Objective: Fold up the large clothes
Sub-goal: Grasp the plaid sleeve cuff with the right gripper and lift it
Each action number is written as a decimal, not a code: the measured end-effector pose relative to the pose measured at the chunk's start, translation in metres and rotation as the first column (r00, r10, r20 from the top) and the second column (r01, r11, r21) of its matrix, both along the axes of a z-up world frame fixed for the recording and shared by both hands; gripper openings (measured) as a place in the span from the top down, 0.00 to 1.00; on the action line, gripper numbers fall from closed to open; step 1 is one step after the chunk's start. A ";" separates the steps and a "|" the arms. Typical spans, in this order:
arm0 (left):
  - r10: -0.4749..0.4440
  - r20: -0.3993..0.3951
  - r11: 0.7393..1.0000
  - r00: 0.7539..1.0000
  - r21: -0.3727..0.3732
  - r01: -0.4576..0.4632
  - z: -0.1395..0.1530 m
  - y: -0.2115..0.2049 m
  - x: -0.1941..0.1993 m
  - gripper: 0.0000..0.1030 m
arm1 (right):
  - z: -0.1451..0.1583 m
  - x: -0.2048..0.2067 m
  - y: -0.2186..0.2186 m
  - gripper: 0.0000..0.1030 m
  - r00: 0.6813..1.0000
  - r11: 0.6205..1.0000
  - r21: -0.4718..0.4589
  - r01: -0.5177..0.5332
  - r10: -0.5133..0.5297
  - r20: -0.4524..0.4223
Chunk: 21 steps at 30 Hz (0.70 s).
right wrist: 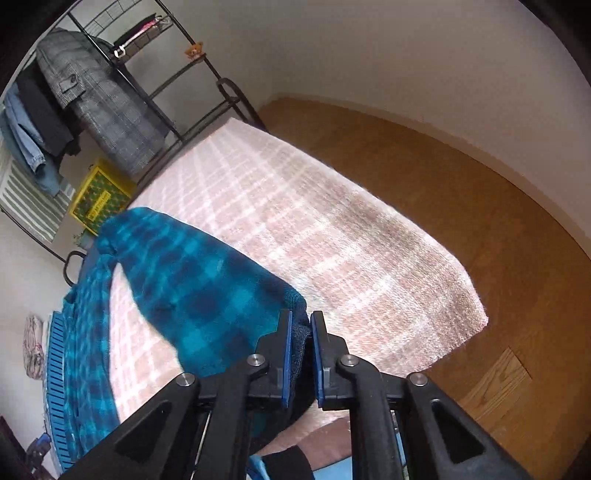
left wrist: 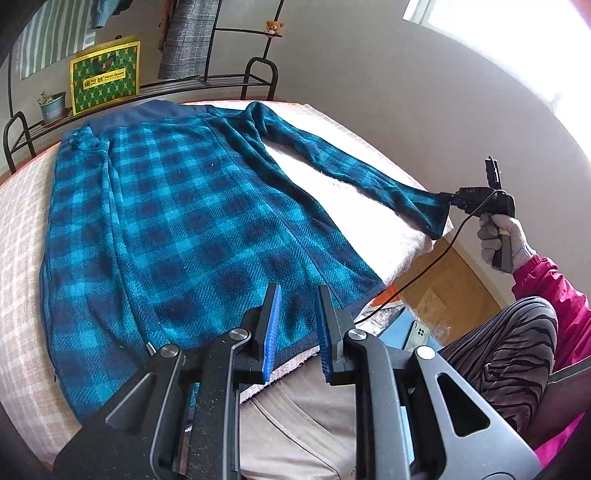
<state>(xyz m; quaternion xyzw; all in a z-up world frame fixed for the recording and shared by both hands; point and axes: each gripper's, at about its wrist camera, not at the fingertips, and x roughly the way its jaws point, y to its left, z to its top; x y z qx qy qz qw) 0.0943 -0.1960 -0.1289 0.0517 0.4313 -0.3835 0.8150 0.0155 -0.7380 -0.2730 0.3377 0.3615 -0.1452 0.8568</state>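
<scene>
- Left wrist view: the left gripper (left wrist: 297,328) has its 2 blue-padded fingers apart with nothing between them, poised over the bottom hem of the plaid jacket (left wrist: 177,221).
- That jacket lies spread flat on a pink checked blanket (left wrist: 22,236), collar at the far end, 1 sleeve (left wrist: 332,158) stretched out to the side.
- At the sleeve's cuff, the right gripper (left wrist: 452,197) is held by a gloved hand (left wrist: 498,236), with a black cable (left wrist: 417,280) hanging from it.
- Right wrist view: the right gripper (right wrist: 301,354) is clamped on the dark cuff of the sleeve (right wrist: 199,288), which rises off the blanket (right wrist: 332,229) toward the fingers.
- Beyond the blanket's edge lies a wooden floor (right wrist: 480,184).
- Behind the blanket stands a black metal rack (left wrist: 236,79) carrying a yellow-green box (left wrist: 105,75), a small potted plant (left wrist: 51,105), a grey checked coat (right wrist: 96,99) and a tiny toy bear (left wrist: 274,26).
</scene>
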 end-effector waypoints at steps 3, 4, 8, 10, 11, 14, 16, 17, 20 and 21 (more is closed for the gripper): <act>-0.002 -0.001 1.000 1.000 -0.013 0.002 0.000 0.002 0.001 0.83 | 0.034 0.001 0.020 0.93 0.997 0.998 -0.029 -0.049 0.050 0.053; 0.001 -0.002 1.000 1.000 -0.018 -0.001 0.000 0.003 0.002 0.83 | 0.044 0.002 0.028 0.94 0.995 0.997 -0.037 -0.068 0.070 0.066; 0.018 -0.021 0.999 1.000 -0.048 -0.019 -0.001 0.009 0.006 0.83 | 0.079 0.013 0.065 0.94 0.981 0.986 -0.061 -0.156 0.162 0.109; 0.028 -0.029 0.998 0.999 -0.061 -0.030 -0.001 0.014 0.009 0.83 | 0.097 0.021 0.090 0.94 0.967 0.974 -0.078 -0.210 0.219 0.131; 0.038 -0.036 0.997 0.999 -0.069 -0.041 -0.002 0.017 0.011 0.83 | 0.105 0.027 0.103 0.94 0.958 0.967 -0.085 -0.239 0.249 0.141; 0.071 -0.072 0.991 0.995 -0.106 -0.079 -0.004 0.028 0.020 0.83 | 0.125 0.040 0.146 0.94 0.923 0.938 -0.099 -0.332 0.345 0.173; 0.096 -0.100 0.984 0.990 -0.140 -0.109 -0.004 0.036 0.027 0.83 | 0.137 0.048 0.181 0.94 0.886 0.905 -0.115 -0.410 0.425 0.184; 0.106 -0.113 0.980 0.988 -0.157 -0.123 -0.005 0.040 0.030 0.83 | 0.139 0.051 0.196 0.94 0.868 0.888 -0.125 -0.443 0.460 0.186; 0.134 -0.140 0.967 0.981 -0.199 -0.161 -0.005 0.049 0.036 0.83 | 0.142 0.063 0.250 0.94 0.799 0.817 -0.146 -0.558 0.576 0.174; 0.140 -0.141 0.965 0.980 -0.203 -0.167 -0.006 0.051 0.037 0.83 | 0.139 0.068 0.271 0.94 0.769 0.785 -0.145 -0.602 0.619 0.160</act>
